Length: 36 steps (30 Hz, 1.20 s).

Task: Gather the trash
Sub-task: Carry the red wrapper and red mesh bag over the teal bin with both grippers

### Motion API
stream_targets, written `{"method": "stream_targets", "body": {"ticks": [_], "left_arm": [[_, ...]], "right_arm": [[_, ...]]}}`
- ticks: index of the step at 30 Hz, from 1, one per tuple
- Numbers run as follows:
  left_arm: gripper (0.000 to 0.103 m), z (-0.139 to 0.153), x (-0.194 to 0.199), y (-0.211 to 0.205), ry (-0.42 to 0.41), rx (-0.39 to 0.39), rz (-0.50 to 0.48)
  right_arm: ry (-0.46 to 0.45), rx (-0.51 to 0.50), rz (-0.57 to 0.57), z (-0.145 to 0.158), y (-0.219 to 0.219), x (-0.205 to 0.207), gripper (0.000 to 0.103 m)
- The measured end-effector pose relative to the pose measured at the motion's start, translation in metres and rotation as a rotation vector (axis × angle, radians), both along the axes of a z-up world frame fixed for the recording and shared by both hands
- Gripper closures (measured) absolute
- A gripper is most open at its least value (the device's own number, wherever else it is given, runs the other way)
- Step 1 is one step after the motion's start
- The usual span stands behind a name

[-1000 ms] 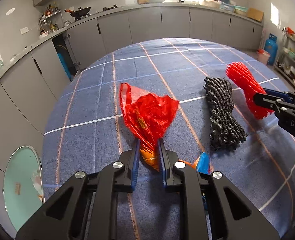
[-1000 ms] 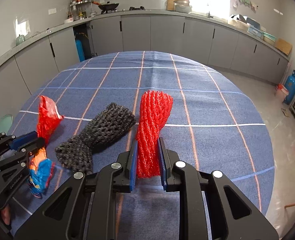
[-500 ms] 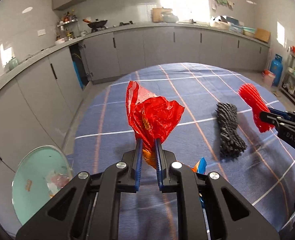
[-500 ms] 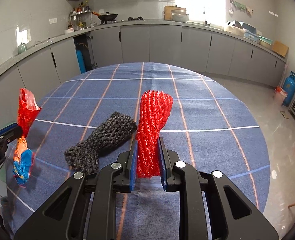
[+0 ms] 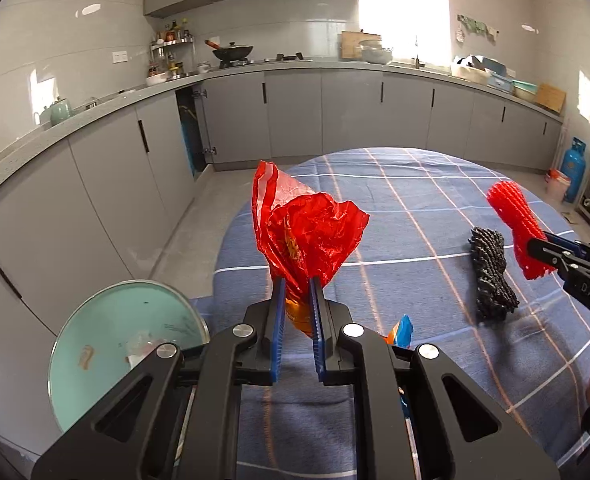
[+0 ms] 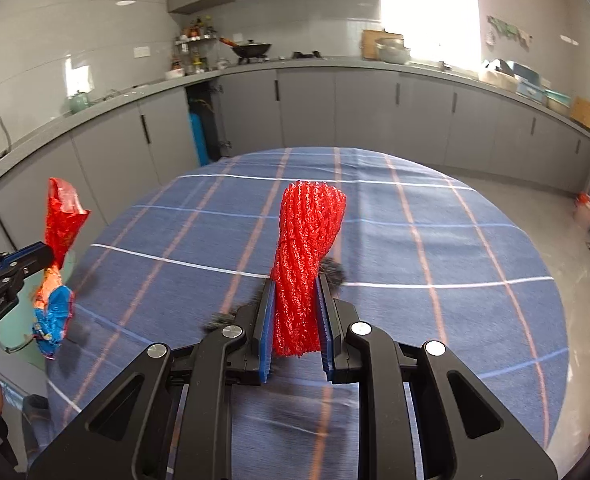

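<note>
My left gripper (image 5: 297, 292) is shut on a crumpled red, orange and blue snack wrapper (image 5: 303, 236) and holds it in the air over the table's left edge. The wrapper also shows in the right wrist view (image 6: 57, 256). My right gripper (image 6: 295, 292) is shut on a bundle of red net (image 6: 305, 256), lifted above the table; the bundle also shows in the left wrist view (image 5: 519, 232). A black net bundle (image 5: 489, 276) lies on the blue checked tablecloth (image 5: 415, 216), mostly hidden behind my right gripper in the right wrist view.
A pale green round bin (image 5: 119, 344) with scraps in it stands on the floor left of the table. Grey kitchen cabinets (image 5: 295, 116) line the back and left walls. A blue gas cylinder (image 5: 573, 168) stands at the far right.
Both grippers have risen with their loads. The left one has swung left toward the bin, and the right one has moved over the black net.
</note>
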State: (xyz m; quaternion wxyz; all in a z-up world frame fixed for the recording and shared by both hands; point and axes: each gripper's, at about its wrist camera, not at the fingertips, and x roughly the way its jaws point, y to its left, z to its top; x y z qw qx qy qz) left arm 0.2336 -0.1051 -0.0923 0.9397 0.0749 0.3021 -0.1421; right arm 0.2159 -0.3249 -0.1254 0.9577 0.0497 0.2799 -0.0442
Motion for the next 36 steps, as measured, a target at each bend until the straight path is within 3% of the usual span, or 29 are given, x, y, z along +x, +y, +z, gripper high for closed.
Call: {"method": "stream_targets", "body": {"ticks": [12,23,36], "left_arm": [[0.09,0.003,-0.015,0.04,-0.045,0.072,0.109],[0.09,0.002,-0.018,0.127,-0.039,0.098,0.301],[0.09,0.003,-0.022,0.167,-0.02,0.147,0.389]], "right_arm": [[-0.046,-0.002,0.182,0.014,0.068,0.023,0.083],[-0.067,-0.016,0.336,0.024,0.129,0.042,0.083],[-0.086,-0.027,0.484,0.029,0.187,0.06,0.083]]}}
